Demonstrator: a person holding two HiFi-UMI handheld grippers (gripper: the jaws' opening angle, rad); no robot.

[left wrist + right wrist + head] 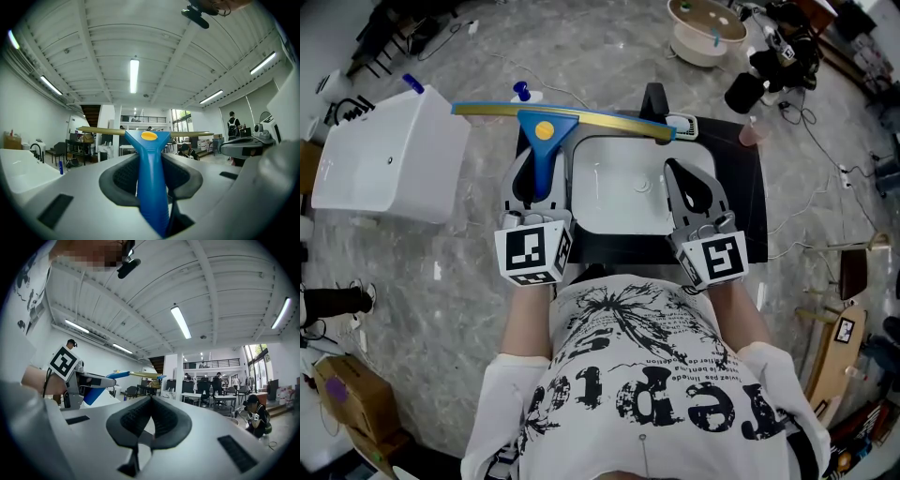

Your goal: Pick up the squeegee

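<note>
While the left gripper (539,176) pinches the squeegee (150,183) by its blue handle, the blade stands crosswise just beyond the jaw tips — the handle runs back between the jaws. Right gripper (150,404) — jaws pressed together, nothing between them.

The squeegee (150,178) has a smooth, glossy blue plastic handle and a brass-coloured metal bar

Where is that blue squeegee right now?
In the head view the squeegee is left of centre: the left gripper holds its blue handle, and its long blade shows across the white basin's far edge, right of the white box.
</note>
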